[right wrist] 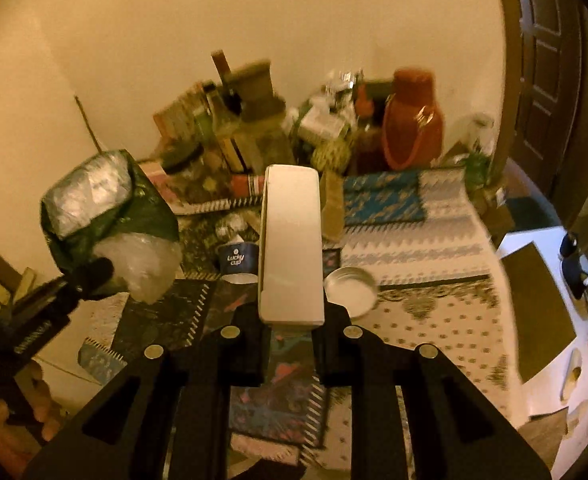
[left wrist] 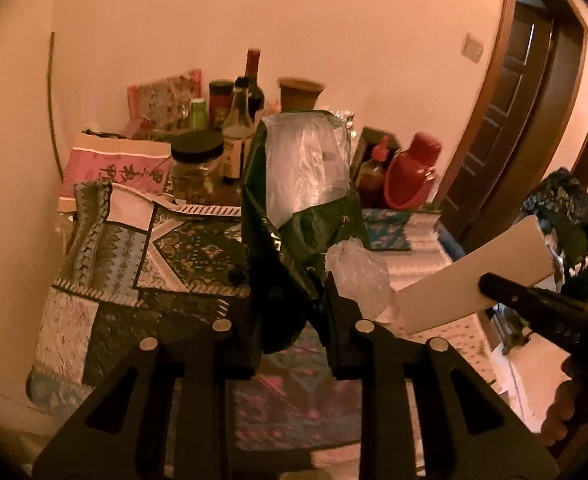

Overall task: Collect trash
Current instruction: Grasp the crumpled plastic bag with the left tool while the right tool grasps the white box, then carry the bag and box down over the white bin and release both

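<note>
Left wrist view first: the left gripper (left wrist: 290, 312) is pinched on the lower fabric of a dark green bag (left wrist: 294, 232), and the bag stands up from the fingers with its mouth facing upward. Inside the mouth sits a clear plastic sheet (left wrist: 305, 160), and a crumpled clear plastic wad (left wrist: 357, 272) bulges just beside the right-hand finger; whether it is inside the bag or pressed against its outside, I cannot tell. Over on the right, the white carton (left wrist: 473, 276) comes in held by the right gripper (left wrist: 505, 288), its long axis slanting up and away, well to the right of the bag's mouth and about level with the bag's lower half.

Right wrist view now: the right gripper (right wrist: 292, 320) is clamped narrow on the near end of the white carton (right wrist: 292, 240), and the carton's long axis runs straight ahead along the fingers. The green bag (right wrist: 106, 208) sits off to the left, its opening tilted up, plastic filling much of it. So the carton probably has to swing left and tip end-first into that mouth, and room looks tight. Below on the patterned tablecloth (right wrist: 433, 320) lie a dark paper cup (right wrist: 236, 262) on its side and a round metal lid (right wrist: 351, 290), both apart from either gripper, likely candidates to collect later.
</note>
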A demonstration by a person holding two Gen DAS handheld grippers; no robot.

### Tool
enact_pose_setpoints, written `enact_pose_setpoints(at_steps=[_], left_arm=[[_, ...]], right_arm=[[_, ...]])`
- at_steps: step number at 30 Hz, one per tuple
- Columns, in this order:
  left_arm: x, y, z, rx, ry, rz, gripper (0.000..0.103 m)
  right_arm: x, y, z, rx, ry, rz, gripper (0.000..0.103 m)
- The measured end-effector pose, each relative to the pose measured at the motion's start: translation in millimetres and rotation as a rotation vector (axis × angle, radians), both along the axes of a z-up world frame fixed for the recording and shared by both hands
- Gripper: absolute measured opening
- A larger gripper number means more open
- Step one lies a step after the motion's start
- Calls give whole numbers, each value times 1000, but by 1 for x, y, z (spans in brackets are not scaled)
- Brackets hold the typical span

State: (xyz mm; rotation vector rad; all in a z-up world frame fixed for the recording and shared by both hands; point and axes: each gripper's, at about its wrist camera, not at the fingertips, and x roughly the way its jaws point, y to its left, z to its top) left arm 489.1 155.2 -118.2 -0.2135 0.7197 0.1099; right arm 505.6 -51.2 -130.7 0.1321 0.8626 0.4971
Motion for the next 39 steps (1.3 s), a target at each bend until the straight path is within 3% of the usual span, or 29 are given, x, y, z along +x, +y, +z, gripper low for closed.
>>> enact_pose_setpoints(at_steps=[7,16,27,39], left_arm=[[-75,-62,19,-52,-31,42,24],[-156,-106,44,-25,-47,45,24],[-239,-111,53,-53,-92,-43,24],[-353,-86,23,-76,-20,-85,24]], right_arm=[[-60,-64,37,-7,-72,30,16],[-119,-107,60,1,-110,53,16],[-199,-116,73,13,-163,-26,16],[-306,-98,44,4,-72,-111,16]])
